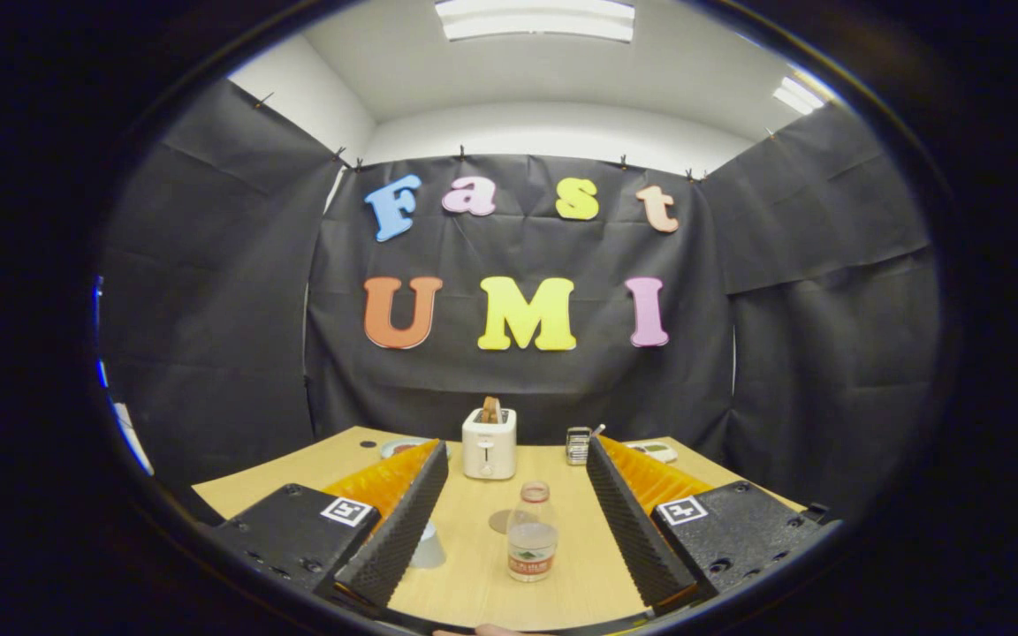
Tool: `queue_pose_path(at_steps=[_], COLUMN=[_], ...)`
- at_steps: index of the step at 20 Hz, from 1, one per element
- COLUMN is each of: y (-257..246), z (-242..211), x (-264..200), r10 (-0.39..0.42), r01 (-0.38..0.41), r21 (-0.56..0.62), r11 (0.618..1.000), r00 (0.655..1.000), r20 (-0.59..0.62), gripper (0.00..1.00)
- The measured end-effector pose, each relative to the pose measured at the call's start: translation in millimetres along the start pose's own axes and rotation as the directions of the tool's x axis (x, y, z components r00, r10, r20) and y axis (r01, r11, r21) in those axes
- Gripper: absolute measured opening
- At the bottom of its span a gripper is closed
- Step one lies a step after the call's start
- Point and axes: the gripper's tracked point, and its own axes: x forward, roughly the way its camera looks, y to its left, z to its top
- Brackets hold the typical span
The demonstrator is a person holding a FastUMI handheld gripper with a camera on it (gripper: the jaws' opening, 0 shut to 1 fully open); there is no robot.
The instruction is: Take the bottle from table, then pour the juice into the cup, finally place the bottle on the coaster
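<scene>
Gripper (518, 521) open, ridged fingers (398, 530) spread wide, touching nothing. Small clear plastic bottle (532, 531) stands upright between them on the smooth wooden table (474, 574), free space on both sides. Flat round coaster (500, 520) lies just behind it. Translucent cup (429, 548) largely hidden by the left finger. White toaster (489, 442) beyond, near the far table edge; small items by it indistinct.

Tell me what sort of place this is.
Likely a staged recording booth: black cloth walls surround a wooden table holding a toaster and a bottle, which stands between the open gripper fingers.
</scene>
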Motion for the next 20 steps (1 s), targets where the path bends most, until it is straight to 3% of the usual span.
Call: queue_pose_path(at_steps=[20], y=[-17], z=[-100], x=[38], r10=[-0.038], r01=[0.038], r21=[0.005], r11=[0.999], r00=[0.998], r20=[-0.059], gripper=[1.0])
